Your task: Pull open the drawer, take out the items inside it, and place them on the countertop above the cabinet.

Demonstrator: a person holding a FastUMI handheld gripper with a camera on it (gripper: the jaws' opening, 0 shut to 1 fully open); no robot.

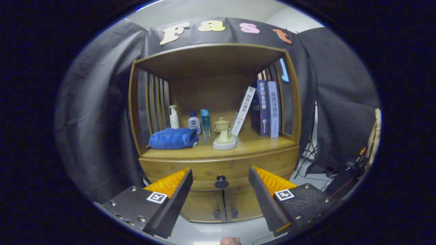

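A wooden cabinet [218,160] stands straight ahead. Its drawer [190,170] is closed, and the round dark knob [221,182] on the drawer front sits between and beyond my fingers. My gripper [220,174] is open, with nothing between its fingers, still some way short of the knob. The countertop [252,144] above the drawer is a wooden shelf under a roofed alcove. What lies inside the drawer is hidden.
On the countertop lie a rolled blue towel [173,138], three small bottles [194,121], a lidded ceramic cup [221,124], a pale dish [225,140] and several books [265,108]. Two lower doors [223,206] sit under the drawer. A tripod and cables [311,153] stand at the right.
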